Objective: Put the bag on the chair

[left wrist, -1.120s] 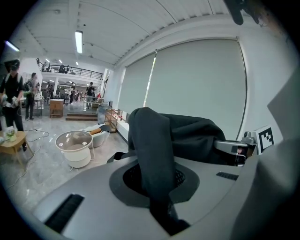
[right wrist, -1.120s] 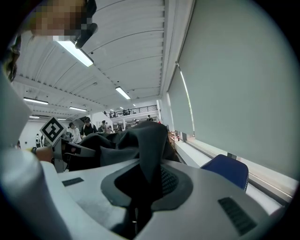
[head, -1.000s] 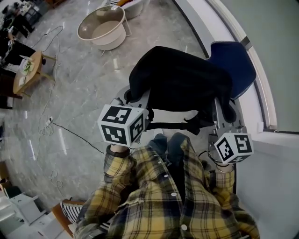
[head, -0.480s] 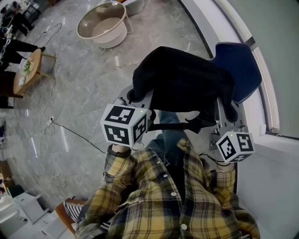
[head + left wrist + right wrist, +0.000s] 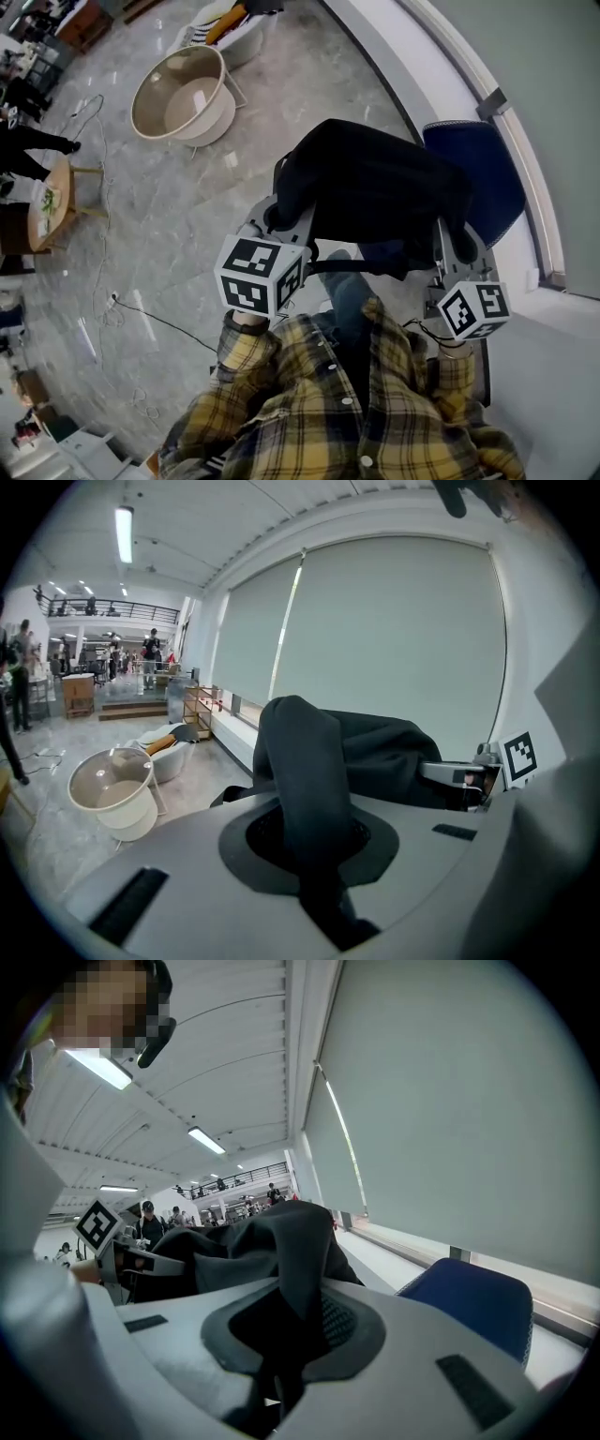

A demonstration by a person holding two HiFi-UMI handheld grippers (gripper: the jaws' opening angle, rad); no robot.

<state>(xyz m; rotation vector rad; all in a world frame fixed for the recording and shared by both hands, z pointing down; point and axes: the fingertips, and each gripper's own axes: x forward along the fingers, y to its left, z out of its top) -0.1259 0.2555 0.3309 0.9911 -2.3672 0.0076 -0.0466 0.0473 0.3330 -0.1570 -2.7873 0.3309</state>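
Left gripper view: the left gripper (image 5: 317,874) has its jaws closed tight on a thick fold of the black bag (image 5: 375,752), with the cloth rising straight up out of the pads. Over in the right gripper view it's the same story. The right gripper (image 5: 281,1335) is clamped on another fold of that bag (image 5: 272,1241). So that's two grippers and one bag, pinched at both ends.

From the head view, the left gripper (image 5: 281,214) and the right gripper (image 5: 461,246) hold the bag (image 5: 375,183) up between them, in front of the person's plaid shirt (image 5: 347,412). There are two marker cubes, the left cube (image 5: 261,275) and the right cube (image 5: 473,309). Their black-and-white square patterns are the only print on show, and no words can be read.

The bag's right end overlaps the one blue chair (image 5: 483,173) by the wall. Whether it rests on the seat I cannot tell. That chair shows in the right gripper view too (image 5: 469,1302), just beyond the jaws.

Further out, one round beige tub (image 5: 183,94) stands on the marble floor (image 5: 187,216), one small wooden table (image 5: 47,202) sits at the left edge, and a thin cable (image 5: 159,319) trails across the floor.
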